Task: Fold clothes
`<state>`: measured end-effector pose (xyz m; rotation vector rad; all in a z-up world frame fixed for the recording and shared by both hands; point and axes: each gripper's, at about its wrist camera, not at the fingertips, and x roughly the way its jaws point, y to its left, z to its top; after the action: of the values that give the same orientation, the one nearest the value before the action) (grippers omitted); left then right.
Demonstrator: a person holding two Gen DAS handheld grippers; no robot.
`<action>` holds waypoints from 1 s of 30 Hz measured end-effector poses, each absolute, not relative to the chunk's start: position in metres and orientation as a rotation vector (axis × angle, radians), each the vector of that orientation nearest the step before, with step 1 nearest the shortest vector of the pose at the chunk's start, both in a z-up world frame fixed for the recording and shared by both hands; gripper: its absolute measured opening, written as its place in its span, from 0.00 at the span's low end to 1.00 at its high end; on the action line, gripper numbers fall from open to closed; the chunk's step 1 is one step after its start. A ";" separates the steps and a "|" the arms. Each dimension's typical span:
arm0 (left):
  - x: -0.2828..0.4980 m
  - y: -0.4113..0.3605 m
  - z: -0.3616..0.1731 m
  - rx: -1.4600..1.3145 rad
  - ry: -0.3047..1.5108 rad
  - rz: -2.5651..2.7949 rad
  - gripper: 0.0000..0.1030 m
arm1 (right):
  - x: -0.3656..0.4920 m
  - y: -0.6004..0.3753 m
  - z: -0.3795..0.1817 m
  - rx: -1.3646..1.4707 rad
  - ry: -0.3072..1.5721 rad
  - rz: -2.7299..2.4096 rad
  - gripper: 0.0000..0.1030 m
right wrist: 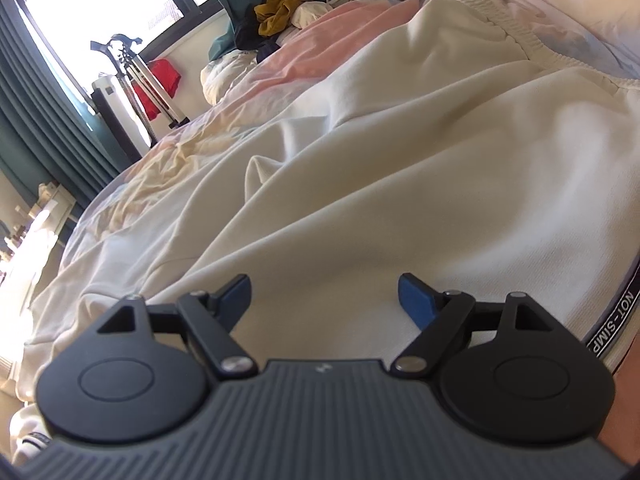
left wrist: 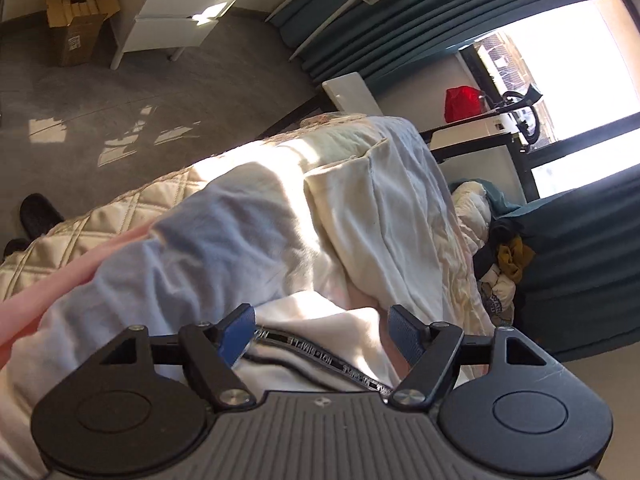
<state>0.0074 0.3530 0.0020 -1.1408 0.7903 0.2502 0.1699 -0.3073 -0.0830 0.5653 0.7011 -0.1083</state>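
A cream white garment (right wrist: 380, 184) with an elastic waistband (right wrist: 532, 44) and a black lettered trim band (right wrist: 612, 328) lies spread on the bed. My right gripper (right wrist: 326, 298) is open, low over its cloth, holding nothing. In the left wrist view the same white garment (left wrist: 320, 320) with its lettered trim (left wrist: 320, 354) lies between the fingers of my left gripper (left wrist: 322, 330), which is open just above it. A pale blue and white sheet (left wrist: 224, 232) lies beyond it.
A quilted cream bedcover (left wrist: 132, 200) hangs at the bed edge over grey floor. A pile of clothes with a mustard piece (right wrist: 280, 8) lies at the bed's far end. Teal curtains (left wrist: 440, 20), a window, a red bag (left wrist: 462, 102), a white cabinet (left wrist: 180, 8) and a cardboard box (left wrist: 76, 20) stand around.
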 end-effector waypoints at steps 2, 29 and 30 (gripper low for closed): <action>-0.016 0.350 -0.001 -1.223 0.812 0.246 0.72 | 0.166 -0.308 -0.081 0.571 0.708 -0.103 0.80; 0.058 0.289 0.147 -0.901 0.364 -0.011 0.02 | 0.160 -0.321 -0.087 0.666 0.712 -0.113 0.80; 0.053 0.294 0.142 -0.907 0.362 0.017 0.02 | 0.160 -0.322 -0.087 0.673 0.710 -0.115 0.80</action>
<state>0.0530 0.2937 0.1416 -0.9067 0.3621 0.0166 0.1596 -0.3223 -0.0874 0.6726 0.7097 -0.1148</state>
